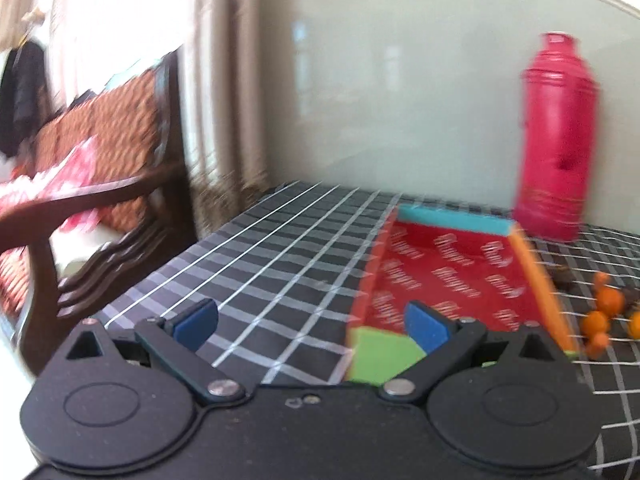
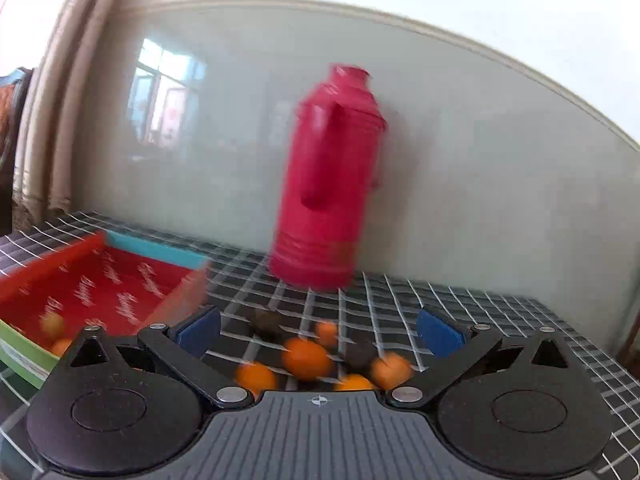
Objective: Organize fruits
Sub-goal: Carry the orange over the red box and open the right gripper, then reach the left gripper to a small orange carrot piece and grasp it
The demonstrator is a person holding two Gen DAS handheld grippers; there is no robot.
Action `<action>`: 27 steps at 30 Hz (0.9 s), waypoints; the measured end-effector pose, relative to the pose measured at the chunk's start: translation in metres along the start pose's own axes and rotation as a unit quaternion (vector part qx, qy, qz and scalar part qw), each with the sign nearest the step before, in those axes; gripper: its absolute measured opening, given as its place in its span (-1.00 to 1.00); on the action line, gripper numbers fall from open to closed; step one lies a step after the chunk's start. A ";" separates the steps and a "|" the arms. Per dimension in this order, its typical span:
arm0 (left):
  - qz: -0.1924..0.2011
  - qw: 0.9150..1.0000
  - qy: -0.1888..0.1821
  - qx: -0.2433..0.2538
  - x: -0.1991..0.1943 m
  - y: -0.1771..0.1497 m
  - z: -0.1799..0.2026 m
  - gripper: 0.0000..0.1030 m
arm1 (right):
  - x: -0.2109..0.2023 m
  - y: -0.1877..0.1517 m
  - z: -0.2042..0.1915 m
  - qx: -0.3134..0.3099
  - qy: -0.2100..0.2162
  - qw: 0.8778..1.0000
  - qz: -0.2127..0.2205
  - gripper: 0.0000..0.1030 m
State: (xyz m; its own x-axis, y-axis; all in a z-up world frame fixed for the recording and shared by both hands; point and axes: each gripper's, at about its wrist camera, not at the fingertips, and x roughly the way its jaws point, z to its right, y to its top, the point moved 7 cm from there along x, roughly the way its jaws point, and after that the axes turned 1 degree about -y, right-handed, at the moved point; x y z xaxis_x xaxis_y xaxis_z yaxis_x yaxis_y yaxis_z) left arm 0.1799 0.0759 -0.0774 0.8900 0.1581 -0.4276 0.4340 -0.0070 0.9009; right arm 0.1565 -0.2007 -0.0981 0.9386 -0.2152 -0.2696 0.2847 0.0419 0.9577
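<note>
Fruits [image 2: 306, 358]: small orange rounds and a few dark ones, loose on the checked cloth [image 1: 280, 248] beside the tray [image 1: 452, 272]; two seemingly in the tray already. Likely light, smooth, prone to rolling; best pinched across the middle. Right gripper [image 2: 318, 330]: jaws apart, above the heap, empty. Left gripper [image 1: 312, 322]: jaws apart, empty, near the tray corner. Flask [image 2: 328, 184] behind.

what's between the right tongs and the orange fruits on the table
Nothing visible. The right tongs are open, and the orange fruits lie loose on the checked cloth right in front, with a few dark fruits mixed among them.
</note>
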 end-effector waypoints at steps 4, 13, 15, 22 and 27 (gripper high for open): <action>0.034 0.997 -0.048 0.040 -0.012 0.003 0.047 0.83 | 0.009 -0.015 0.037 0.041 -0.042 0.998 -0.020 1.00; 0.065 0.974 -0.174 0.127 -0.034 -0.011 0.163 0.63 | -0.005 -0.027 0.115 0.100 -0.127 0.987 -0.014 1.00; 0.043 0.971 -0.191 0.137 -0.029 -0.019 0.183 0.54 | -0.009 -0.030 0.131 0.117 -0.136 0.983 -0.024 1.00; -0.041 0.967 -0.209 0.138 0.008 -0.037 0.226 0.26 | -0.018 -0.043 0.185 0.164 -0.200 0.964 -0.063 1.00; -0.060 0.968 -0.201 0.135 0.022 -0.044 0.236 0.16 | -0.026 -0.046 0.201 0.174 -0.218 0.958 -0.060 1.00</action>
State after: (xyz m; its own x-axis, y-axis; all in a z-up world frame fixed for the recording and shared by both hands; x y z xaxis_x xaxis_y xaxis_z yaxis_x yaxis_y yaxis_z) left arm 0.2136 -0.1528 -0.1443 0.7899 -0.2232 -0.5711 0.5098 -0.2786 0.8140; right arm 0.0801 -0.3930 -0.1153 0.7112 -0.5879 -0.3855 0.2321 -0.3212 0.9181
